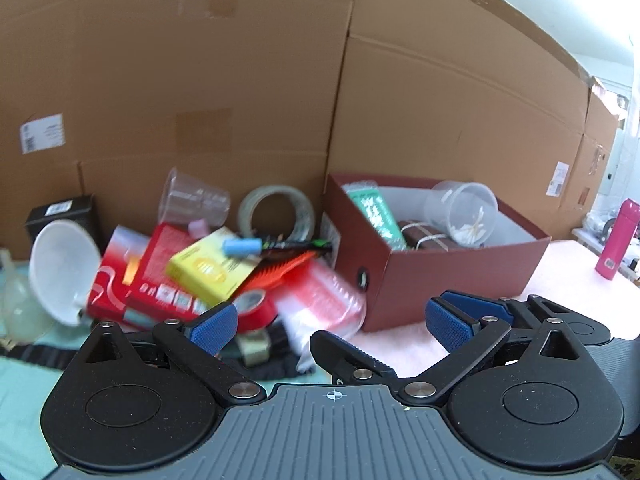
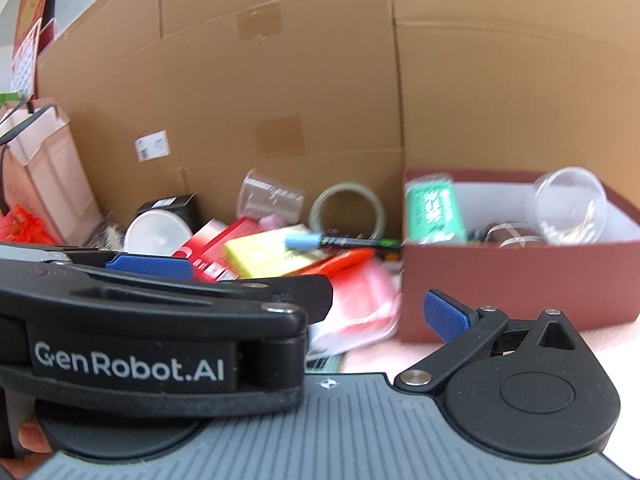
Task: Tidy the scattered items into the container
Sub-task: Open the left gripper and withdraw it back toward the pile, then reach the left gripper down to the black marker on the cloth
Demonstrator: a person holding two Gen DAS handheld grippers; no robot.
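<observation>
A dark red box [image 1: 448,276] stands at the right; it also shows in the right wrist view [image 2: 516,280]. It holds a green packet [image 1: 374,210], a clear tub [image 1: 464,210] and a brown bundle. Left of it lies a pile: yellow box [image 1: 208,268], red carton [image 1: 156,276], white bowl [image 1: 64,268], clear cup [image 1: 196,198], tape roll [image 1: 278,212], blue-capped marker [image 1: 276,246], orange comb, red tape. My left gripper [image 1: 332,322] is open and empty, in front of the pile. My right gripper [image 2: 320,308] is open; the left gripper [image 2: 160,300] crosses in front of it and hides its left finger.
Tall cardboard boxes [image 1: 240,80] wall off the back. A pink bottle [image 1: 616,240] stands far right on the pink mat. A black box [image 1: 60,212] sits at the far left, a pink paper bag [image 2: 44,168] further left. A black strap lies under the pile.
</observation>
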